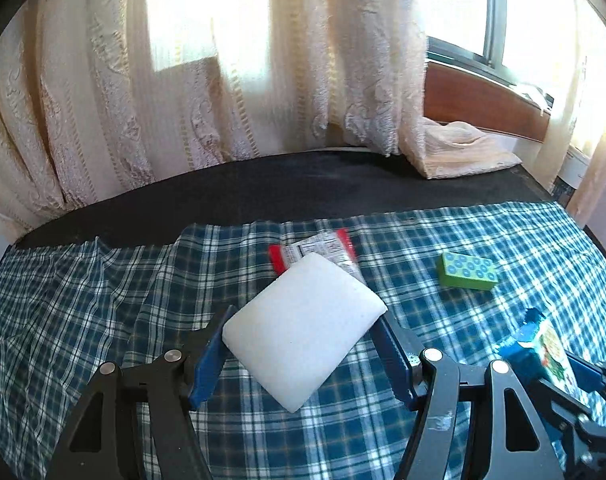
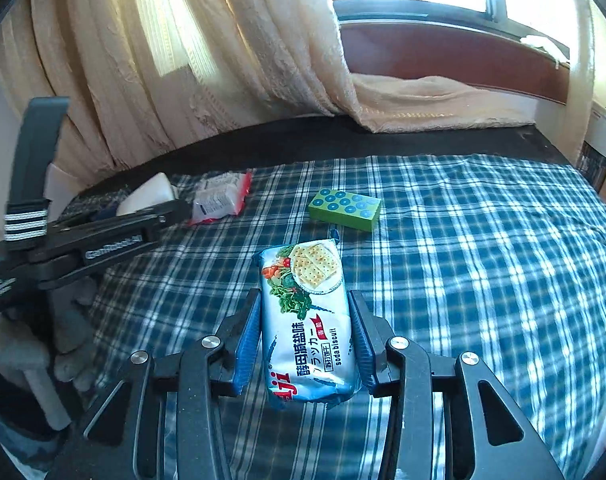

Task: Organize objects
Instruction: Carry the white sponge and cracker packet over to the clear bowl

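Pickup is the step in hand, on both sides at once. Nearest in the right wrist view, the right hand-held gripper (image 2: 305, 340) pinches a soda biscuit packet (image 2: 307, 320) by its long sides, both blue pads flat against the wrapper; the packet points away from the camera and appears lifted clear of the checked cloth (image 2: 483, 260), though contact underneath cannot be confirmed. In the left wrist view, the left hand-held gripper (image 1: 299, 344) clamps a white foam block (image 1: 303, 328) by two opposite sides, the block tilted corner-down between the pads.

Judgement: both items are secured, and the next move calls for carrying each to a chosen resting place and releasing it squarely. No bin or tray is visible, so the destination cannot be told.

Farther out on the cloth lie a green box with blue dots (image 2: 345, 208), right of centre, and a red-edged clear sachet (image 2: 219, 200), to the far left, just beyond the foam block. Both sit apart from each other and could obstruct a careless set-down. The two grippers work close together, so a clash between them is the chief risk. Beyond the cloth runs the bare dark desk (image 2: 263, 148), then lace curtains (image 2: 223, 60) and a window.
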